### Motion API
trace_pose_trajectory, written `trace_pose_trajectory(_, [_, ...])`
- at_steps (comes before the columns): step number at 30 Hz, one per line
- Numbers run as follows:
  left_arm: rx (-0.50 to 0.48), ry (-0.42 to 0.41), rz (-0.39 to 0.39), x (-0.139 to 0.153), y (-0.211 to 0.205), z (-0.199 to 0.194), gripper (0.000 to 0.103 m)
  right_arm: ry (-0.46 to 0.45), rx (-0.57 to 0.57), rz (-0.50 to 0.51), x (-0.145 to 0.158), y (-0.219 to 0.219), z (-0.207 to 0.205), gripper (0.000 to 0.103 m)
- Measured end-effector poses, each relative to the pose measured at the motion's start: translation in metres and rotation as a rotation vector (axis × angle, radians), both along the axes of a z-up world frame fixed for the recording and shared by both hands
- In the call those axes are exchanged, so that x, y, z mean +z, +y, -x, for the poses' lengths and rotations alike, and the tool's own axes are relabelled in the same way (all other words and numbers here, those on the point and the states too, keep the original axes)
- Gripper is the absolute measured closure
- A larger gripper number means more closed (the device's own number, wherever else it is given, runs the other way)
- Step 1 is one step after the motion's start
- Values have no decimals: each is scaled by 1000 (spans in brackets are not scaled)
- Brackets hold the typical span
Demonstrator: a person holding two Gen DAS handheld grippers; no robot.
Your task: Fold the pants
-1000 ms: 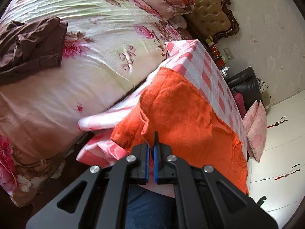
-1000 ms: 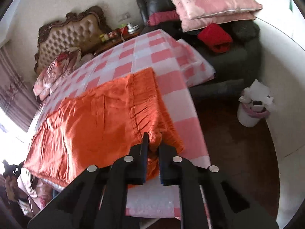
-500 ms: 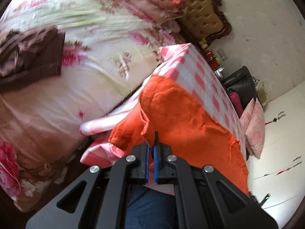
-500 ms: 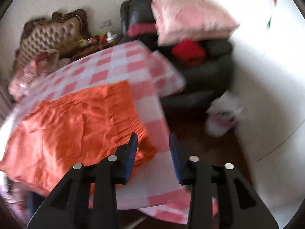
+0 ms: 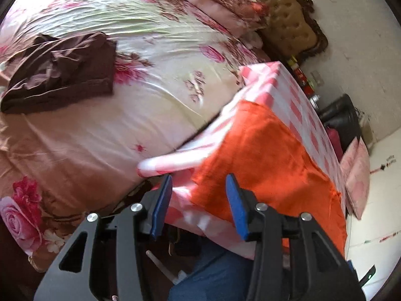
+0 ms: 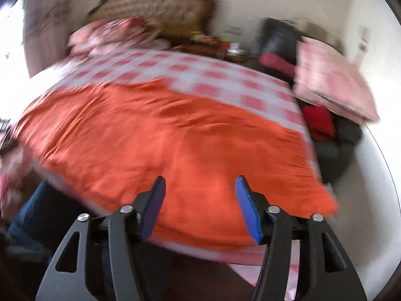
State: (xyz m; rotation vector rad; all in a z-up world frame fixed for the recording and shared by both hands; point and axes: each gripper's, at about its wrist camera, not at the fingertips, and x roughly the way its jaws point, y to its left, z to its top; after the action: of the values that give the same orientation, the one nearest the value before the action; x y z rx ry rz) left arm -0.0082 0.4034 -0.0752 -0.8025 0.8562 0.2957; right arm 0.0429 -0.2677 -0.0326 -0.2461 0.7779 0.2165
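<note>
Left gripper [image 5: 198, 202]: we see its two blue-padded fingers spread wide apart with nothing between them; it hangs just off the near left corner of the table.
Right gripper [image 6: 200, 207]: we see its blue pads spread wide too, gripping nothing; it hangs at the near edge of the table, over the near hem of the cloth, in a view smeared by motion.
Orange pants [image 6: 163, 145]: we find them lying spread flat on the table, covering most of its near half from the left edge across to the right edge; their near edge runs along the table's near edge, and a thin second layer shows beneath it at the near right corner. Neither gripper touches them.
Table [image 5: 295, 95]: we see it under a pink and white checked cloth, bare along its far half; a flap of that cloth hangs off the near left corner.
Bed [image 5: 150, 100]: we see it just beside the table's left edge, under a floral cover, with a brown garment [image 5: 62, 70] lying on it well away from the table.
Pink cushions [image 6: 330, 80]: we see them piled on a dark seat beyond the table's right edge.
Person: we make out a leg in blue cloth [image 5: 210, 276] below the table's near edge.
</note>
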Motion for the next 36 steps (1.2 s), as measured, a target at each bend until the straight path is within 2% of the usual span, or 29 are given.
trace_pose_trajectory(2, [16,-21,-65,12,-2,1,58,31,42,22,-11,20,1,44])
trace_pose_trajectory(4, [-29,-84,-201,35,-24,-4,55,83,55,85,-27,35,1,44])
trace_pose_trajectory(5, [-66,-117,-274,47,-40,-10,46,86,53,106,-32,38,2,42])
trace_pose_trajectory(6, [-143,-168,-364,60,-66,-20,36,84,47,93,-31,37,4,41])
trace_pose_trajectory(7, [-241,-211,-436,70,-95,-32,33,103,41,67,-31,34,5,41])
trace_pose_trajectory(8, [-361,-240,-485,78,-127,-47,29,131,34,36,-30,28,4,40])
trace_pose_trajectory(9, [-442,-256,-501,81,-149,-58,29,143,37,32,-30,27,4,39])
trace_pose_trajectory(10, [-543,-279,-504,87,-180,-77,29,146,44,35,-30,26,5,39])
trace_pose_trajectory(11, [-596,-288,-493,91,-199,-90,29,157,57,42,-29,26,7,39])
trace_pose_trajectory(13, [-754,-307,-435,96,-245,-131,29,164,75,26,-25,25,9,39])
trace_pose_trajectory(14, [-810,-305,-414,96,-264,-151,35,163,84,-1,-21,23,7,39])
trace_pose_trajectory(15, [-855,-283,-411,95,-284,-174,43,148,87,-41,-12,20,4,39])
trace_pose_trajectory(16, [-896,-255,-410,91,-303,-196,46,126,77,-75,-1,17,-2,37])
trace_pose_trajectory(19, [-1010,-216,-444,80,-345,-239,46,16,22,-111,43,16,-39,34])
trace_pose_trajectory(21, [-1050,-181,-458,70,-360,-256,47,16,64,-91,56,31,-80,34])
trace_pose_trajectory(23, [-1100,-154,-472,60,-373,-265,47,55,118,-72,55,48,-116,34])
trace_pose_trajectory(25, [-1089,-125,-513,51,-375,-270,47,106,208,-16,42,78,-161,34])
trace_pose_trajectory(26, [-1068,-121,-516,48,-371,-269,47,123,236,-7,36,84,-170,34])
trace_pose_trajectory(29, [-1058,-191,-469,52,-358,-242,47,193,324,-4,13,104,-200,34])
trace_pose_trajectory(30, [-1066,-223,-472,53,-357,-224,47,212,334,-23,7,105,-209,34])
trace_pose_trajectory(33, [-1078,-307,-412,50,-359,-181,45,258,369,-90,-6,106,-223,35])
trace_pose_trajectory(34, [-1063,-327,-402,46,-362,-166,46,272,386,-110,-8,107,-226,43])
trace_pose_trajectory(35, [-1053,-342,-403,43,-365,-159,46,289,407,-132,-10,108,-228,56])
trace_pose_trajectory(36, [-1044,-367,-408,38,-370,-145,49,291,409,-134,-12,109,-231,63])
